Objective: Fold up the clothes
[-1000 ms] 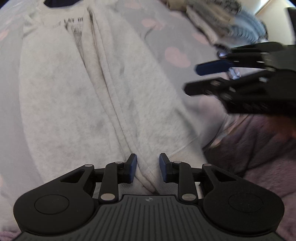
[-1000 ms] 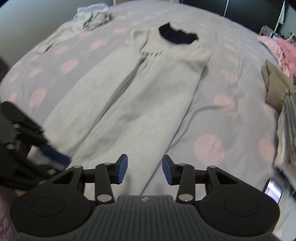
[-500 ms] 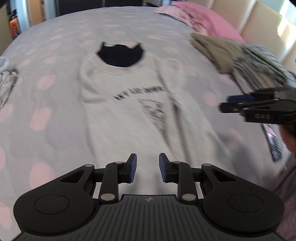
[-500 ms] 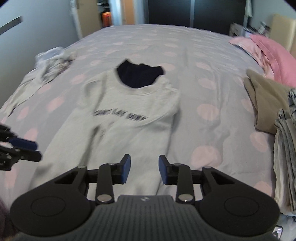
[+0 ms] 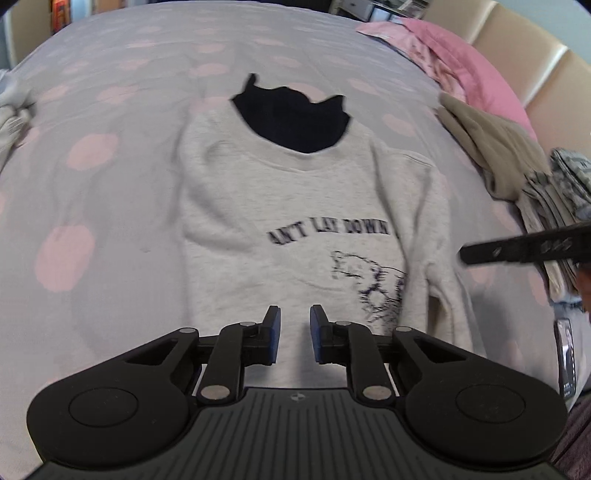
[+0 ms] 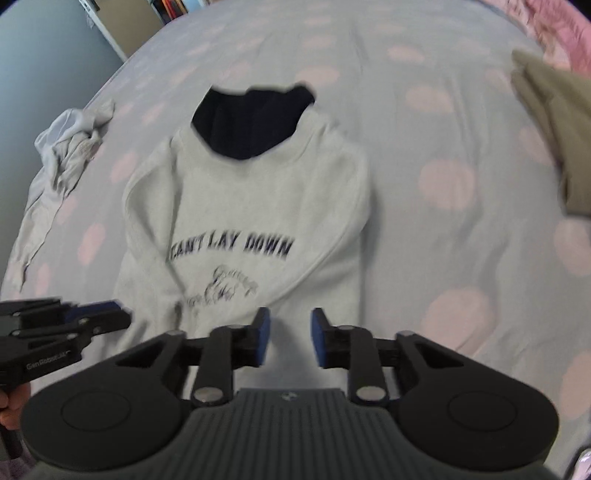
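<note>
A grey sweatshirt [image 5: 295, 206] printed "CAN'T LAY DOWN" lies flat, sleeves folded in, on a bed [image 5: 110, 110] with pink-spotted grey bedding, while the left gripper [image 5: 294, 334] and right gripper [image 6: 290, 334] hover above its hem, jaws narrowly parted, holding nothing.

You are in a bedroom of a home. A wide bed [image 5: 122, 92] fills both views, covered by a lilac sheet with pale pink spots. A padded cream headboard [image 5: 524, 55] runs along the bed's far right side, with a pink pillow [image 5: 465, 62] against it. Clothes lie about on the bed: a grey sweatshirt [image 5: 295, 221] spread flat, a stack of folded garments [image 5: 517, 162] at the right edge, a crumpled pale garment [image 6: 70, 144] at the left. Behind the bed, the right wrist view shows a bookshelf [image 6: 173, 5] with coloured spines.
</note>
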